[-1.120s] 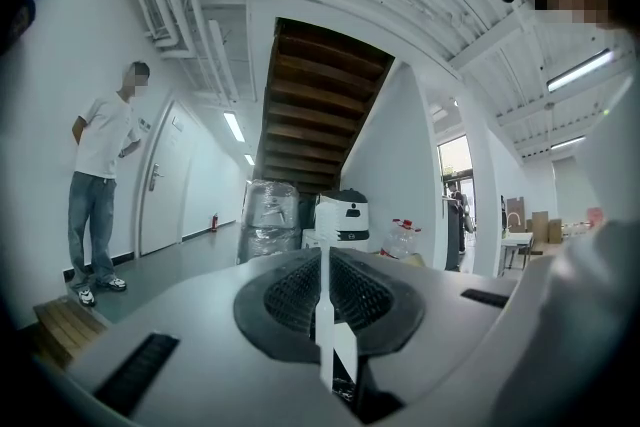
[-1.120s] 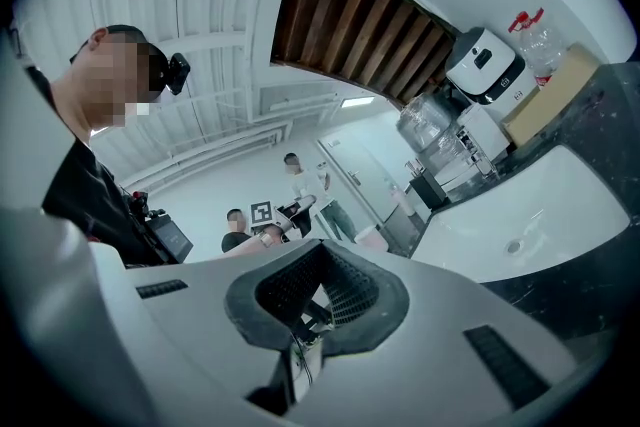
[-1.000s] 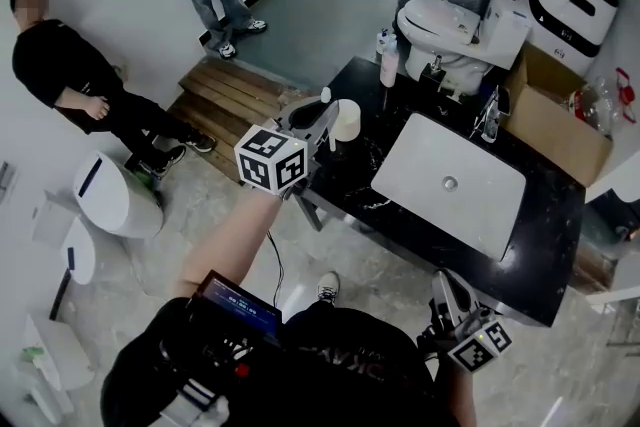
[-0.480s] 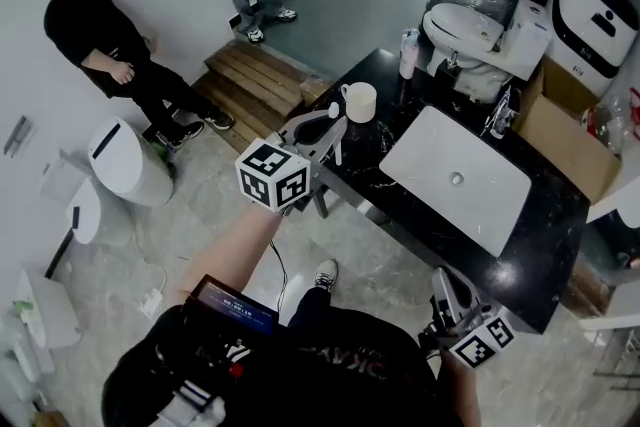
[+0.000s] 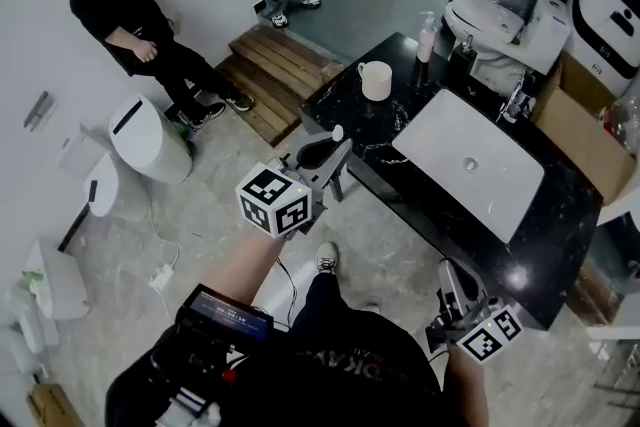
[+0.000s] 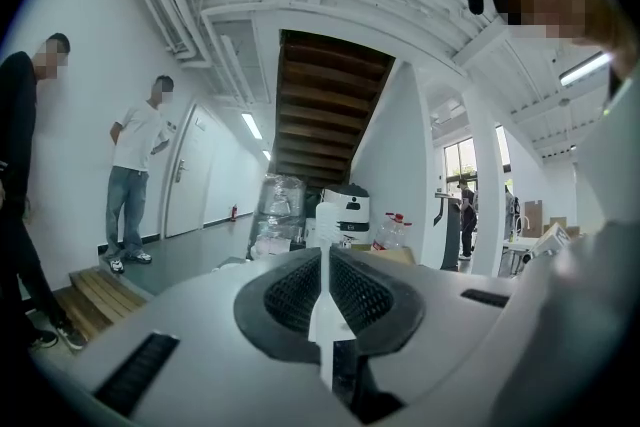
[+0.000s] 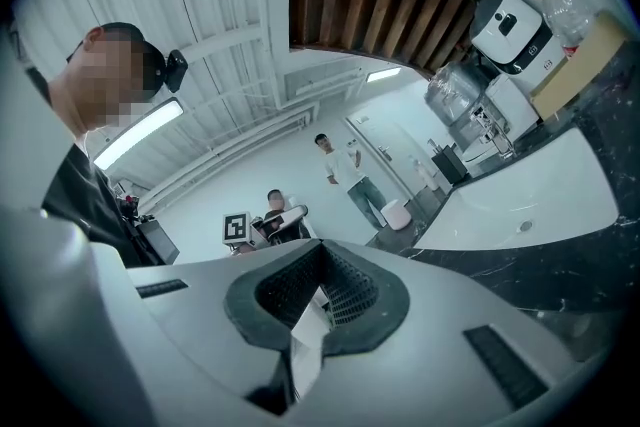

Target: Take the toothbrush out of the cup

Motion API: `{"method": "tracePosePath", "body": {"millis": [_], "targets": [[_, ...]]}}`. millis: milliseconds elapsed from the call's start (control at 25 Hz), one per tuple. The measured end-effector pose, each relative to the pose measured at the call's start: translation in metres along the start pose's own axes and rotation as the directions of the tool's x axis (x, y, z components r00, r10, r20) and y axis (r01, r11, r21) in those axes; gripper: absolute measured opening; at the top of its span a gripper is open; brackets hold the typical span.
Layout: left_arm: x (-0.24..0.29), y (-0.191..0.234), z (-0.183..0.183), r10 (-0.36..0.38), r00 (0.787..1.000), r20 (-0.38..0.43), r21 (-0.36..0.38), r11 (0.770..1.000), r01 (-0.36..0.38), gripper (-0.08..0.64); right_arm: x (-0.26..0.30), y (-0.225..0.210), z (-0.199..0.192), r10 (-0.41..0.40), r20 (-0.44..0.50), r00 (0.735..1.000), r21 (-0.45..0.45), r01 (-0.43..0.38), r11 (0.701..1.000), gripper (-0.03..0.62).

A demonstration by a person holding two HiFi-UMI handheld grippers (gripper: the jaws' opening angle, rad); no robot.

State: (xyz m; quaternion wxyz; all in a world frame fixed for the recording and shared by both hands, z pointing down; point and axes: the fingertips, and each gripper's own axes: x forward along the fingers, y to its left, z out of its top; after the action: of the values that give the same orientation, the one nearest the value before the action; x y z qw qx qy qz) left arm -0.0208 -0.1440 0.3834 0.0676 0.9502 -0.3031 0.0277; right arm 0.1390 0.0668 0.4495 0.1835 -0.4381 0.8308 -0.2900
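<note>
Black marbled bench (image 5: 352,120) carries the white cup (image 5: 376,80), and we see the toothbrush (image 5: 337,132) clear of it, pinched upright in the left hand-held gripper (image 5: 332,153) just off the bench's near edge, over the floor. We judge the hold slim: the pads clamp only a narrow white handle, so a tilt or a slackened squeeze could let it slide out and drop. The right hand-held gripper (image 5: 450,277) is pressed together near the bench corner, and we cannot identify the pale sliver between its pads. The bristles and the cup's inside are too small to read.
</note>
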Motion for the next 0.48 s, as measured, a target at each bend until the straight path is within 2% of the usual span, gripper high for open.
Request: {"method": "tracePosePath", "body": {"millis": [160,480], "targets": [[-0.013,-0.019,-0.009,0.003,1.000,-0.004,-0.024,1.000,-0.003,0.028,0.000,0.002,-0.005,0.017,-0.020,1.000,0.018,-0.017,1.000,0.009],[-0.038,-0.047,-0.026,0.002,1.000,-0.029,-0.005,1.000,-0.002,0.028,0.017,0.000,-0.009,0.035,-0.048,0.998,0.026,-0.034,0.999,0.009]]}}
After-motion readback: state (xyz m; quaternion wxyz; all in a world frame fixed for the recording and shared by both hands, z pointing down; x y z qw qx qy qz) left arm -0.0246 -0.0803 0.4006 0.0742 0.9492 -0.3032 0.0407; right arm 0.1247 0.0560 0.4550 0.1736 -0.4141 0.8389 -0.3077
